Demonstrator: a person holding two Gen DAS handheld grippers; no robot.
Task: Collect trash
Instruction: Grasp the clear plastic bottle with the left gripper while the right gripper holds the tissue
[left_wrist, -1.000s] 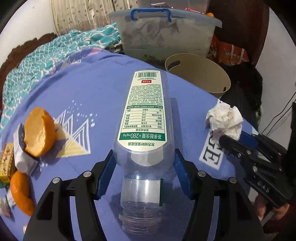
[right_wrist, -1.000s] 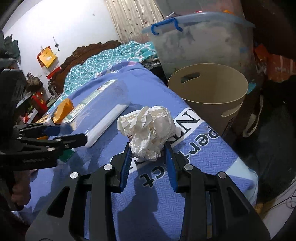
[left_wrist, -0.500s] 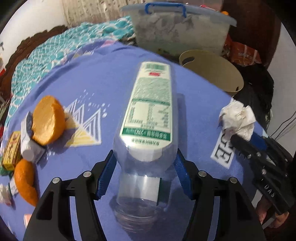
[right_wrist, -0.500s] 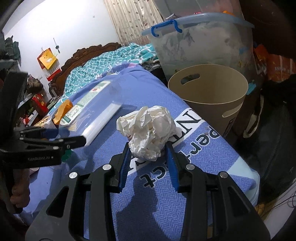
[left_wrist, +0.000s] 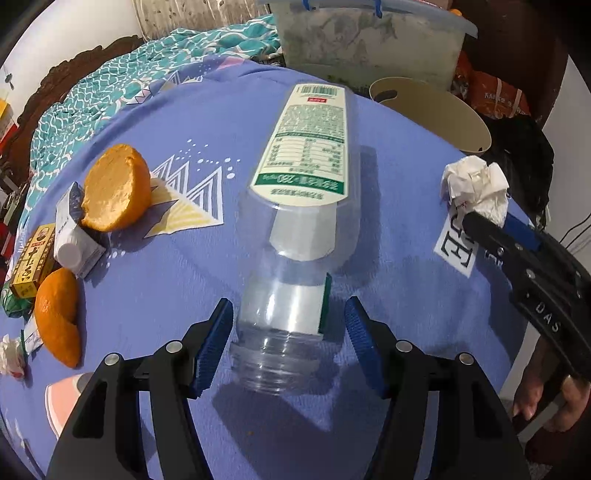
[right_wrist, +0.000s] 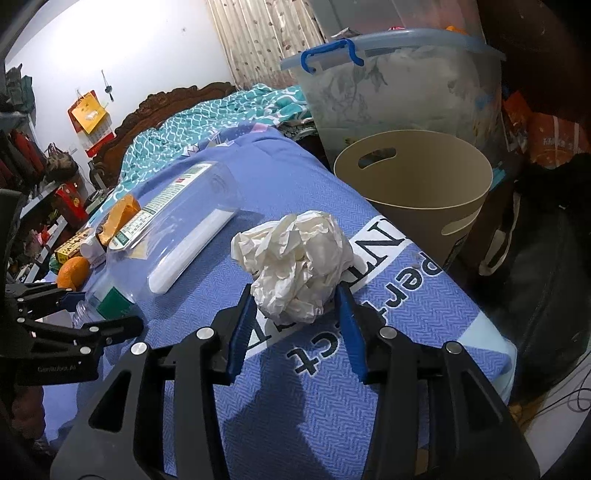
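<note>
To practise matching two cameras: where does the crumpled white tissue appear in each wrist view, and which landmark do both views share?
Left wrist: crumpled white tissue at far right, at the right gripper tips.
Right wrist: centre, between that gripper's opening jaws.
Shared landmark: beige bin beyond the bed edge.

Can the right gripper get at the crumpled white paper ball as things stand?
Probably yes: the crumpled white paper ball already lies between the opening jaws of the right gripper, with nothing in between.
</note>
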